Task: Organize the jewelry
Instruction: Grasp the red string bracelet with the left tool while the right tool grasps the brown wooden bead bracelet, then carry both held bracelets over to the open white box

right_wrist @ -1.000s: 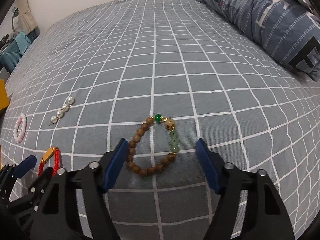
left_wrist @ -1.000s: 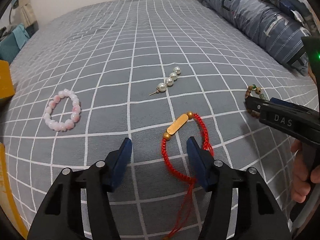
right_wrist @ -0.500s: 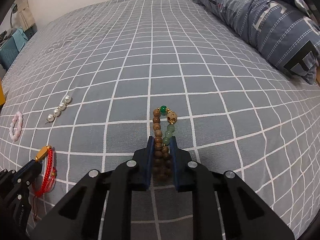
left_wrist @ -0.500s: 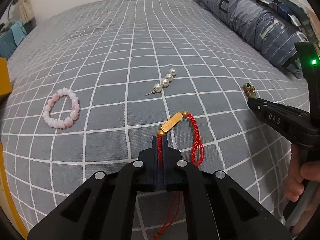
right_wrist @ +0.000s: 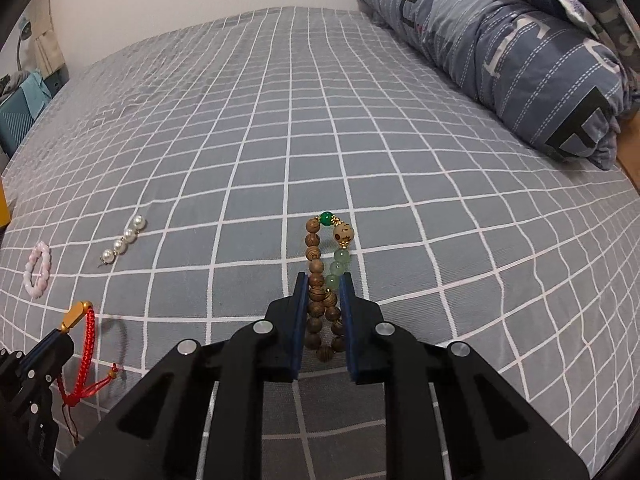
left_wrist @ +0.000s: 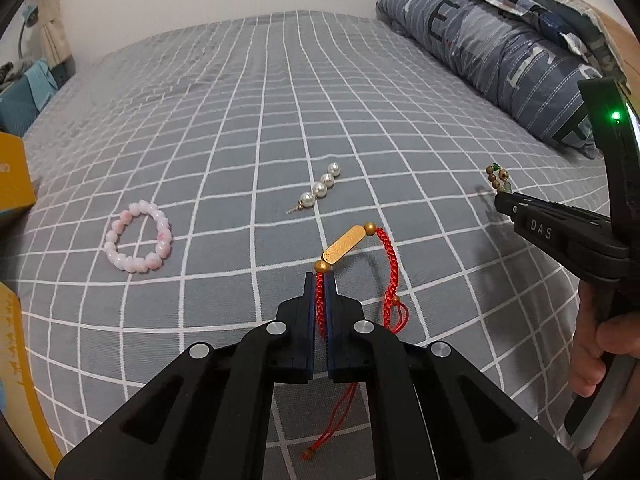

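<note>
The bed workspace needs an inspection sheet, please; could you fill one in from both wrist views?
Surface: grey checked bedsheet, smooth.
Job's things: red cord bracelet with gold bar, pinched by the left gripper; wooden bead bracelet with green beads, squeezed flat in the right gripper; pink bead bracelet and pearl pin lying loose, apart from each other.
Clutter: yellow box at the left edge.
Grippers: both shut on their bracelets; a hand holds the right one.
Cables: nothing seen.
Surroundings: folded blue quilt at the bed's right side; white wall behind.
</note>
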Tool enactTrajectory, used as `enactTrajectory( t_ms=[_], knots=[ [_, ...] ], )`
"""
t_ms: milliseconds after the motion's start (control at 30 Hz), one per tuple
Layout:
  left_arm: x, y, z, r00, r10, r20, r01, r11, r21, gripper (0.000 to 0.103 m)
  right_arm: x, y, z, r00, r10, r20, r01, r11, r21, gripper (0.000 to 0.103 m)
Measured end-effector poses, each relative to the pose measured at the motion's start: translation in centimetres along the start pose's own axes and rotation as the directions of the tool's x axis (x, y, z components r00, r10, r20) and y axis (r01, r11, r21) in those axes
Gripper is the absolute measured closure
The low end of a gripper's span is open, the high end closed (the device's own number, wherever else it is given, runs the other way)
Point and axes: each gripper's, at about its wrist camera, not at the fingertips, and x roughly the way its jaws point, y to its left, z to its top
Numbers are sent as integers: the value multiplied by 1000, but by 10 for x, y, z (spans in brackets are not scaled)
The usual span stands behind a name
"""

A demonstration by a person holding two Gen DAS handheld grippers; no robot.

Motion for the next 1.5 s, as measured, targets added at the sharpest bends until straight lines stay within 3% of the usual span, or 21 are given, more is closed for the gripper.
enactTrajectory(
  t_ms=[733, 1500],
  knots=[
    [-78, -5, -5, 992, 26, 124, -28, 1000, 11, 100, -95, -3, -13, 984, 10, 175, -8, 1000, -13, 88],
    [-157, 17, -25, 980, 86, 179, -81, 996, -34, 100, -177, 24, -50, 972, 41, 230, -29, 998, -53, 88]
  ],
)
